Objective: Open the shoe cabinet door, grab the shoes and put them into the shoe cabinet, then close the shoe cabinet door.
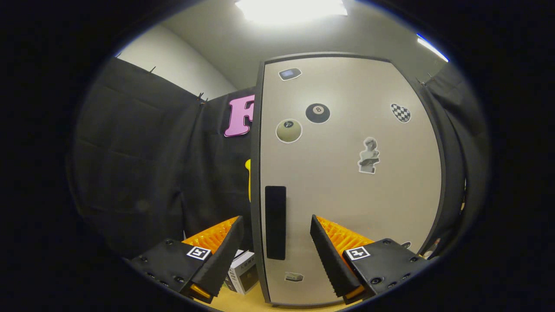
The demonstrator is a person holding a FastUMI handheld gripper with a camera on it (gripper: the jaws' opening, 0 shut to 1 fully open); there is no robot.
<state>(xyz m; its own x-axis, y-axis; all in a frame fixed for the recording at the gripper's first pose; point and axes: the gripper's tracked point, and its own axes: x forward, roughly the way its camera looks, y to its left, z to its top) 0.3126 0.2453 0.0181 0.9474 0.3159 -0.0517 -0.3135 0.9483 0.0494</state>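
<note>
Gripper view shows the gripper [275,225] released, its two fingers spread wide with nothing pressed between them. Just ahead, between the fingers, stands the dark vertical handle [275,222] of the shoe cabinet door [347,195], which looks closed and faces the camera. The pale door carries several stickers, among them a black ball sticker [318,113] and a bust sticker [368,156]. Beside the left finger, a small box [243,272] rests on the wooden counter [243,301], just left of the cabinet.
</note>
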